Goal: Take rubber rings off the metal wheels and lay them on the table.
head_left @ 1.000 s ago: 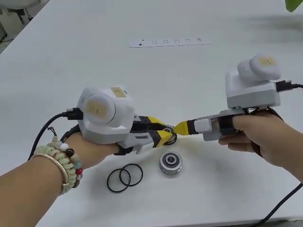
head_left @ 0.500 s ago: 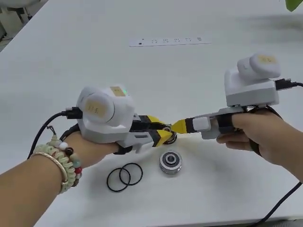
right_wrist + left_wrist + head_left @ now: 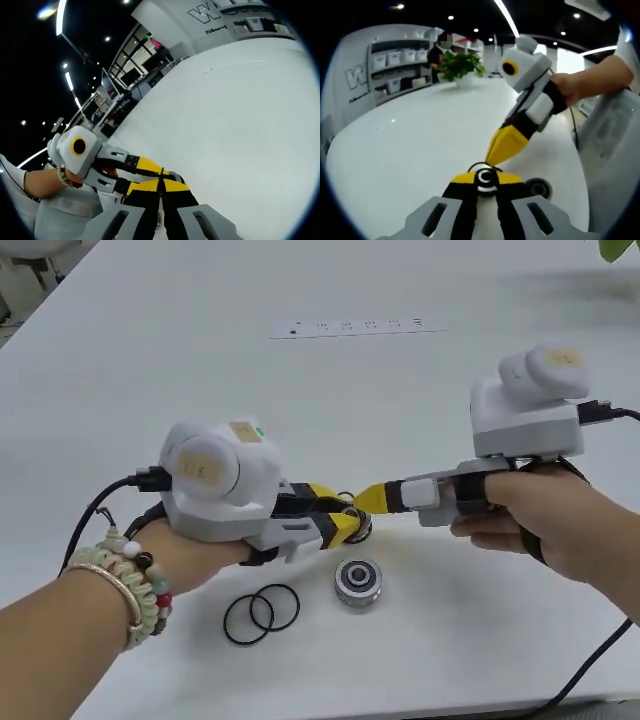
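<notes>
My left gripper (image 3: pixel 348 526) is shut on a small metal wheel (image 3: pixel 361 528), held just above the white table (image 3: pixel 420 400); in the left gripper view the wheel (image 3: pixel 485 178) sits between the yellow jaws. My right gripper (image 3: pixel 360 502) comes in from the right, and its yellow tips are shut on the thin black rubber ring (image 3: pixel 479 165) at the wheel's top edge. A second metal wheel (image 3: pixel 358 582) lies on the table below them, also seen as wheel (image 3: pixel 539 188). Two loose black rings (image 3: pixel 262 613) lie overlapped to its left.
A white power strip (image 3: pixel 345 328) lies far back on the table. A green plant (image 3: pixel 460 65) stands at the far end. Cables trail from both grippers, and the table's front edge (image 3: pixel 330 708) runs close below the loose rings.
My right gripper has shifted a little left and up, closer against the held wheel. The left gripper, the lying wheel and the two loose rings have stayed put.
</notes>
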Available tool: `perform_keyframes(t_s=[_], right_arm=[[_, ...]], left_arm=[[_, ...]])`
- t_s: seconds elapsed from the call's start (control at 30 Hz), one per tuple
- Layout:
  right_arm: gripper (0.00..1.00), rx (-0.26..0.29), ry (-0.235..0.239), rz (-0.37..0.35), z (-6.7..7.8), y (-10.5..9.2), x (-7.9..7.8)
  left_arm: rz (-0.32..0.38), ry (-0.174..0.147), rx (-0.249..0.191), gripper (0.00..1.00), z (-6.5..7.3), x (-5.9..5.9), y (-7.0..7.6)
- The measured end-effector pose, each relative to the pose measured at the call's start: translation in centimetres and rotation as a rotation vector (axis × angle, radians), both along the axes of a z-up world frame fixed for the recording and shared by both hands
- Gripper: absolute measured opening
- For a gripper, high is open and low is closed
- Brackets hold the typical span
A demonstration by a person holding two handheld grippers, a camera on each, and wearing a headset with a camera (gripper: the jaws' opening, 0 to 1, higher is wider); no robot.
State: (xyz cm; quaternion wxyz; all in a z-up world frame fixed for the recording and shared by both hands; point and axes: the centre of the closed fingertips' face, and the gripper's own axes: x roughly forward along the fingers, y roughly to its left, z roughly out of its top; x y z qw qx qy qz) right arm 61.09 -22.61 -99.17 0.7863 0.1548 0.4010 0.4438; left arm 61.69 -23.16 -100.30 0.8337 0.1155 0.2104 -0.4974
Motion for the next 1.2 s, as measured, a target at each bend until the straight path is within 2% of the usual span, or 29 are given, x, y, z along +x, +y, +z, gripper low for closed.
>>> perform_keyframes(t_s=[0.07,0.1,0.13,0.17,0.23,0.3,0.4,0.5,0.57,0.67,0.77,0.9,1.0,1.2], right_arm=[[0.00,-0.015,0.005,-0.012,-0.3,-0.3,0.1],[0.00,-0.020,0.005,-0.015,-0.4,-0.4,0.2],[0.00,-0.022,0.006,-0.017,-0.4,-0.4,0.2],[0.00,-0.024,0.008,-0.020,-0.5,-0.5,0.2],[0.00,-0.027,0.010,-0.023,-0.6,-0.5,0.3],[0.00,-0.035,0.008,-0.022,-0.6,-0.6,0.3],[0.00,-0.038,0.003,-0.022,-0.6,-0.6,0.3],[0.00,-0.030,-0.004,-0.031,-0.2,-0.7,0.5],[0.00,-0.023,-0.005,-0.037,0.0,-0.8,0.7],[0.00,-0.014,-0.010,-0.043,0.4,-0.8,0.8],[0.00,0.006,-0.017,-0.050,1.0,-0.7,1.0],[0.00,0.020,-0.033,-0.052,1.8,-0.6,1.1],[0.00,0.033,-0.043,-0.054,2.3,-0.5,1.3],[0.00,0.056,-0.062,-0.047,3.3,0.0,1.3]], left_arm=[[0.001,0.005,0.000,0.14,0.0,0.0,0.0],[0.006,0.031,0.004,0.14,0.1,0.0,0.0],[0.003,0.031,0.012,0.14,0.2,0.1,-0.1],[-0.010,0.023,0.039,0.14,0.1,-0.1,-0.1],[-0.027,0.002,0.058,0.15,0.3,-0.3,-0.3],[-0.053,-0.002,0.058,0.15,0.6,-0.6,-0.4],[-0.065,-0.017,0.056,0.18,1.4,-0.4,-0.3],[-0.057,-0.024,-0.003,0.21,3.6,-0.1,-0.3],[-0.067,-0.030,-0.019,0.26,4.9,-0.2,-0.1],[-0.085,-0.067,-0.003,0.34,6.4,-0.5,0.4],[-0.109,-0.065,-0.001,0.39,7.7,-1.1,0.9],[-0.131,-0.111,0.005,0.45,9.7,-1.8,1.4],[-0.140,-0.128,0.013,0.53,11.0,-2.5,2.1],[-0.132,-0.183,0.019,0.58,13.5,-3.3,3.9]])
